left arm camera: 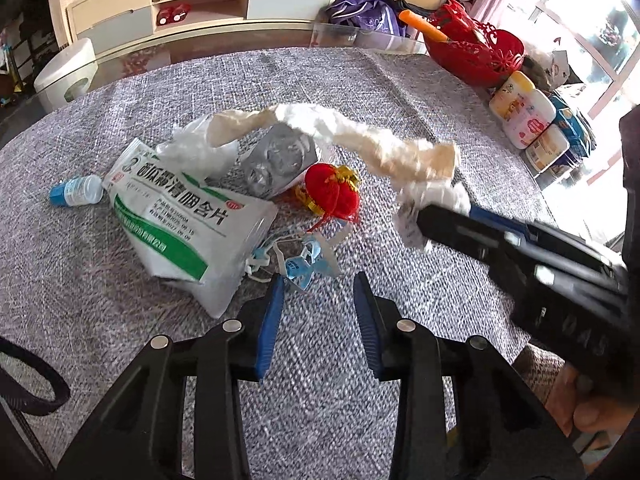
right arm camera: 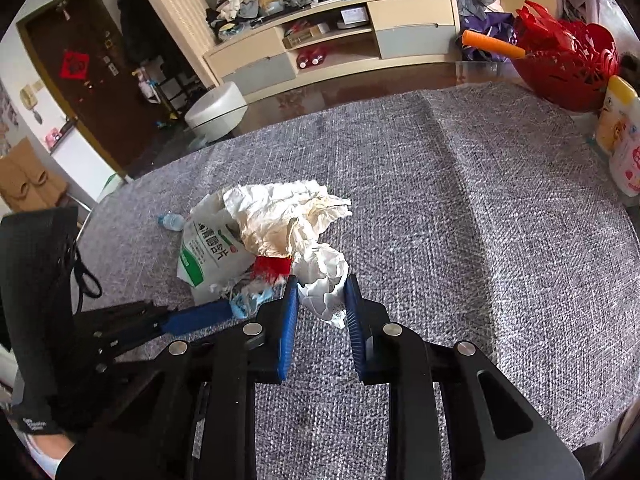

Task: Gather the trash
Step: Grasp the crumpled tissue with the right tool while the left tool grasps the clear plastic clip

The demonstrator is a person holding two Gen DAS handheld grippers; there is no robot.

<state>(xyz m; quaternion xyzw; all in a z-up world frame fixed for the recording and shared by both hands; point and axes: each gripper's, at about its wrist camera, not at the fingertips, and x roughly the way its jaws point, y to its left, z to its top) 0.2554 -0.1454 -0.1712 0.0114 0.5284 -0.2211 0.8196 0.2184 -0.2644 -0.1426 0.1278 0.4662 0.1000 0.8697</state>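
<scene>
A pile of trash lies on the grey tablecloth (left arm camera: 320,380): a white and green medicine bag (left arm camera: 176,216), a silver blister pack (left arm camera: 276,156), a red tasselled ornament (left arm camera: 332,194), a blue face mask (left arm camera: 300,264) and a small blue-capped bottle (left arm camera: 76,191). My right gripper (right arm camera: 322,294) is shut on a long crumpled white tissue (right arm camera: 324,284) and holds it lifted; the tissue trails over the pile in the left wrist view (left arm camera: 360,140). My left gripper (left arm camera: 319,288) is open and empty, just in front of the face mask.
A red openwork basket (left arm camera: 476,52) with an orange-handled tool stands at the far right of the table. White and yellow bottles (left arm camera: 524,112) stand along the right edge. A TV cabinet (right arm camera: 332,40) and a white round appliance (right arm camera: 216,112) stand beyond the table.
</scene>
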